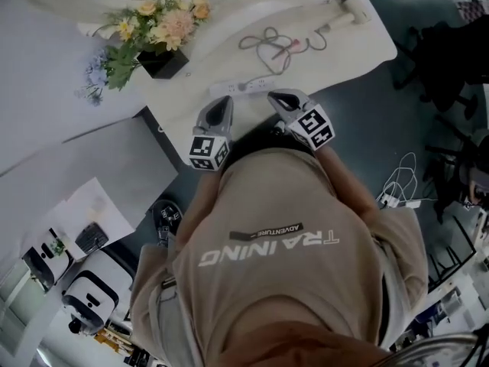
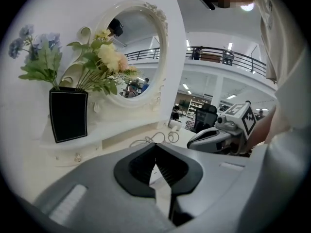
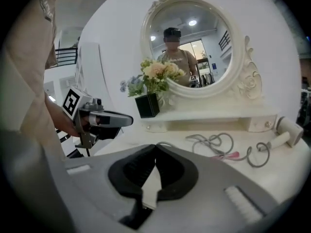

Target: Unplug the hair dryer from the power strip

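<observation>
**Left gripper** [image 1: 222,102]: jaws closed tip to tip with nothing between them. Held in the air at the near edge of the surface [image 1: 359,44], close to the person's torso.

**Right gripper** [image 1: 276,99]: jaws likewise closed and empty. Held just beside the left gripper, at the same edge.

**Power strip** [image 1: 243,87]: white, lying flat near the surface's front edge, just beyond both sets of jaws.

**Hair dryer** [image 1: 350,8]: white, lying on its side at the far right end of the surface, well apart from both grippers.

**Cord** [image 1: 267,46]: grey, in loose loops on the surface between hair dryer and power strip.

**Black vase** [image 1: 162,61]: square, holding flowers [image 1: 172,23], left of the cord.

**Oval mirror** [image 3: 192,47]: white ornate frame, upright behind the vase.
</observation>
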`<state>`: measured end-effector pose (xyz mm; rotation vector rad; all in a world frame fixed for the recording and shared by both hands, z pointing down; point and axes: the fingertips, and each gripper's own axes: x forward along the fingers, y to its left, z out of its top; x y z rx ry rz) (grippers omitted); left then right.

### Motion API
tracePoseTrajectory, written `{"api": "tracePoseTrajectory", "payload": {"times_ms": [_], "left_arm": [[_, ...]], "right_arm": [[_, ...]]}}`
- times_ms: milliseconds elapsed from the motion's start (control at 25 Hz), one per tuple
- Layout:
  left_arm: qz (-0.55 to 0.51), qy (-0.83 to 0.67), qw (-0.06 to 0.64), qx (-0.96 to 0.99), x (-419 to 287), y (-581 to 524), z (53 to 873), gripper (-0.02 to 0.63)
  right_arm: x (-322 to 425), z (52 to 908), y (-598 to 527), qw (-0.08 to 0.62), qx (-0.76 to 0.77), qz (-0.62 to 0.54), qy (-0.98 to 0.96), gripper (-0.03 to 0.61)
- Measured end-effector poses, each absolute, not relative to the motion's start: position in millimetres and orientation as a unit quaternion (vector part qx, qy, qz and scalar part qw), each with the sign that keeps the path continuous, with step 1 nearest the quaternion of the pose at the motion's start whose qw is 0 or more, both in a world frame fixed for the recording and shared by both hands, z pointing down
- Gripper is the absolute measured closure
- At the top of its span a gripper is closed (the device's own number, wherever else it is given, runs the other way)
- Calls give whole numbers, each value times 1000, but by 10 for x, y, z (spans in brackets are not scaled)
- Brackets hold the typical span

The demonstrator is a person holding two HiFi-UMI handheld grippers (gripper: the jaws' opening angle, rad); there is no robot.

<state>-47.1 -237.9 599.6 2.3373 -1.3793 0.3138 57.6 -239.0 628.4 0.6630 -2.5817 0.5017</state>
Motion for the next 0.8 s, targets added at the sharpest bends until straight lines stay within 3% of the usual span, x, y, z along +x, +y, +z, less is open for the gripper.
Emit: {"api": "tracePoseTrajectory", "payload": {"times_ms": [200, 520, 800], "left_arm": [[103, -450, 209, 862, -556, -2582, 6116, 606], [108, -429, 233, 866, -696, -2608, 6312, 606], [147, -443, 243, 850, -701, -2612, 6498, 606]], "right_arm": [[369, 6587, -2462, 282, 228, 241, -900, 574], [219, 7064, -2524, 383, 213, 216, -872, 574], [126, 7182, -2591, 468, 150, 104, -864, 574]]}}
